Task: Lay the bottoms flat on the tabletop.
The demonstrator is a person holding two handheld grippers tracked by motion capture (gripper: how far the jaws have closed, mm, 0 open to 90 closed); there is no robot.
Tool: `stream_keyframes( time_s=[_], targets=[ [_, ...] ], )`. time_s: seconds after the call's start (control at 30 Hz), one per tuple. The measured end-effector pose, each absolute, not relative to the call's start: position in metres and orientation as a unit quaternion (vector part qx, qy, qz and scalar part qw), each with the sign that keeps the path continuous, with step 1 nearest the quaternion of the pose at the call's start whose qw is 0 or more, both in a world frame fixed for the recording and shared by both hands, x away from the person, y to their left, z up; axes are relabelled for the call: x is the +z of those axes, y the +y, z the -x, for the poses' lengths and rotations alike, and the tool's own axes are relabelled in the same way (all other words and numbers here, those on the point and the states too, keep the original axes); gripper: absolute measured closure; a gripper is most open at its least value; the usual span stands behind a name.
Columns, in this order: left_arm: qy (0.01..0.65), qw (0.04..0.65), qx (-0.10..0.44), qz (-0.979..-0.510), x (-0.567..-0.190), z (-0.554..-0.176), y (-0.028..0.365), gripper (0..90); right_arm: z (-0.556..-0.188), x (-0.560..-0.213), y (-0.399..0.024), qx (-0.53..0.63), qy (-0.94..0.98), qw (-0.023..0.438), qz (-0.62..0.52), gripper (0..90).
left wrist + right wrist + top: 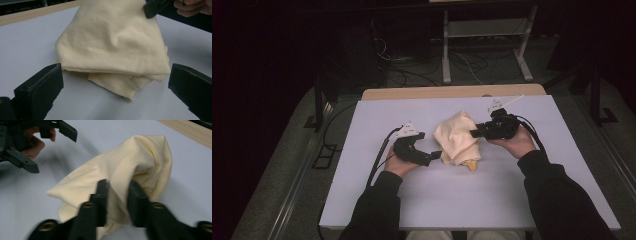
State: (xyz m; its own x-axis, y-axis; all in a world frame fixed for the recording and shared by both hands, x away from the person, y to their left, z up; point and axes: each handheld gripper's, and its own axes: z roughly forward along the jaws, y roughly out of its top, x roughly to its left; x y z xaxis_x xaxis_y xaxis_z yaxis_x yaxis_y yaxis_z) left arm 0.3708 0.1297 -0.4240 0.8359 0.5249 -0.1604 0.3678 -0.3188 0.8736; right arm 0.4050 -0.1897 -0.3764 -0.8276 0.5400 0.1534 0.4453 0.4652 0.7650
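Note:
A crumpled cream cloth [457, 137] lies heaped in the middle of the white table [512, 200]. My right gripper [474, 133] comes in from the cloth's right side. In the right gripper view, the gripper [117, 187] is shut on a raised fold of the cloth [140, 162]. My left gripper [434, 156] sits low at the cloth's near left edge. Its jaws stand wide open in the left gripper view [115, 75], on either side of the cloth's folded corner [112, 42] without touching it. The right gripper's tip [155, 7] shows at the far side of the cloth.
A wooden strip [452, 92] runs along the table's far edge. Beyond it stand a white desk frame [484, 45] and cables on the dark floor. Bare white tabletop surrounds the cloth on every side.

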Motion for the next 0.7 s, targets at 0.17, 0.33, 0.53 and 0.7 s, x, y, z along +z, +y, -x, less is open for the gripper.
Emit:
stream_keyframes(
  time_s=[0.17,0.33,0.53,0.7],
  targets=[
    [0.274,0.509,0.069,-0.813,-0.428,-0.37,0.125,0.0,-0.405,-0.373,-0.19,0.424,0.852,0.075,-0.297,81.6],
    [0.27,0.51,0.066,-0.814,-0.431,-0.37,0.119,0.0,-0.409,-0.369,-0.201,0.429,0.835,0.089,-0.332,81.8],
    [0.271,0.513,0.064,-0.812,-0.435,-0.371,0.112,0.0,-0.412,-0.367,-0.214,0.427,0.825,0.086,-0.36,81.7],
    [0.265,0.503,0.06,-0.821,-0.441,-0.373,0.096,0.0,-0.413,-0.367,-0.22,0.429,0.82,0.08,-0.371,81.7]
  ],
)
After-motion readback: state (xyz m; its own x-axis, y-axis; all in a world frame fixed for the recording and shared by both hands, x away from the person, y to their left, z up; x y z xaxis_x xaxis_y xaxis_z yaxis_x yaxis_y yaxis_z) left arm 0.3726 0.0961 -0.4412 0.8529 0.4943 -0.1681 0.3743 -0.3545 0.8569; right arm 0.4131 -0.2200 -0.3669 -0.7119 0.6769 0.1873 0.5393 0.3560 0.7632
